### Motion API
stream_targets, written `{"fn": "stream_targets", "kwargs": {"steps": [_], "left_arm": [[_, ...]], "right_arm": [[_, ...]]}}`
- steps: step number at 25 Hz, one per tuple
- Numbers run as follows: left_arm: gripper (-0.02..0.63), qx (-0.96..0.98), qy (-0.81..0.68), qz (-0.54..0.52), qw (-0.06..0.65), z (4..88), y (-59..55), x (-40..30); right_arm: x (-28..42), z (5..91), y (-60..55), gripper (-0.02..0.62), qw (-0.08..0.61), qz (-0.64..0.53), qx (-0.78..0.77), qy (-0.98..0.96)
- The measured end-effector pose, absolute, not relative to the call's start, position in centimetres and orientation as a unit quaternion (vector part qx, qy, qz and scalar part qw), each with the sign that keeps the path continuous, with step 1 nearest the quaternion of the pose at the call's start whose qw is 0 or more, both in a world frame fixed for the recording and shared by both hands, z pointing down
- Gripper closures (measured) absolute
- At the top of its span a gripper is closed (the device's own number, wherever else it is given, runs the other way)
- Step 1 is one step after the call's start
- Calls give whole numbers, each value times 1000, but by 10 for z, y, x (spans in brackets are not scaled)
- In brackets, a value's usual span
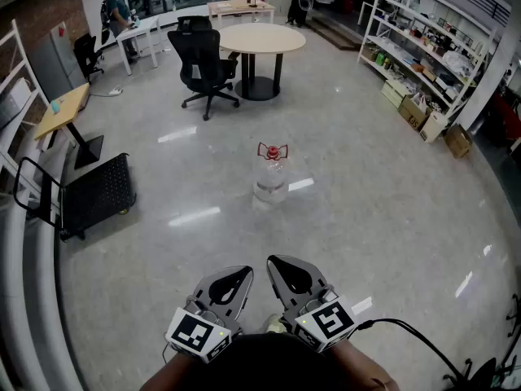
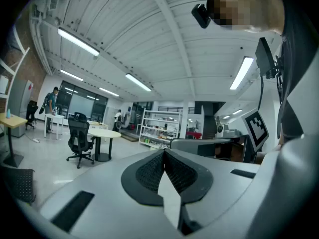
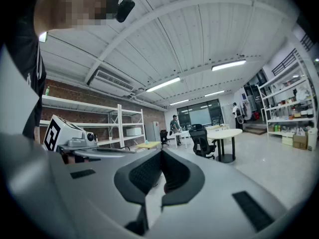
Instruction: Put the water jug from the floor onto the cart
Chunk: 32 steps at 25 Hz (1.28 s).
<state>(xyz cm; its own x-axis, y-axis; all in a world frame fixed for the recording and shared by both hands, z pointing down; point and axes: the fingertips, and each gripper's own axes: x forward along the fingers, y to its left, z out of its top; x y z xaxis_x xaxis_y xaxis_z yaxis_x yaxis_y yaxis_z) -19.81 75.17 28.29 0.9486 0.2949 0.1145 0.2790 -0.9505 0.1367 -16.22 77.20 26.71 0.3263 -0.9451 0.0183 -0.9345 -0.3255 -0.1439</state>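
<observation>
**Standing Back From the Jug, Both Claws Closed and Empty**

Nearest the person, at the bottom of the head view, the two grippers sit side by side, close together and pointing forward over the floor. The left gripper [image 1: 232,286] has its jaws pressed together, and its own view shows the ribbed pads meeting at the tip with nothing between them. The right gripper [image 1: 293,277] is likewise fully closed, its tips meeting and holding nothing. Each carries its marker cube at the back, and a black cable [image 1: 415,340] trails off to the right from the right one.

Beyond them, out on the glossy grey floor [image 1: 366,218], the water jug [image 1: 271,177] stands upright by itself. It is a clear bottle with a red cap and handle on top. It is well apart from both grippers and touched by neither.

Off to the left of the jug, also well apart from it, is the cart [image 1: 98,190], a low black platform with a black tube handle at its left end. Its deck is bare. Just behind the cart stands a desk with a yellow top [image 1: 65,108].

Further back, a black office chair [image 1: 203,63] stands beside a round table [image 1: 262,39] with a pale top. Along the right wall runs white shelving [image 1: 431,47] loaded with small goods, with cardboard boxes [image 1: 435,125] on the floor at its foot.

At the far left, a person [image 1: 120,10] stands at a white desk.
</observation>
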Motion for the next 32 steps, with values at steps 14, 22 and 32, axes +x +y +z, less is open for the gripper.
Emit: {"fn": "stream_targets", "kwargs": {"steps": [14, 22, 32], "left_arm": [[601, 984, 148, 74, 63, 290, 757, -179], [601, 984, 146, 80, 63, 297, 775, -143], [601, 984, 133, 94, 70, 307, 766, -73]], "right_arm": [[-145, 274, 777, 592, 54, -55, -814, 575], [-111, 274, 797, 591, 78, -45, -806, 585], [-38, 277, 789, 591, 74, -41, -800, 593]]}}
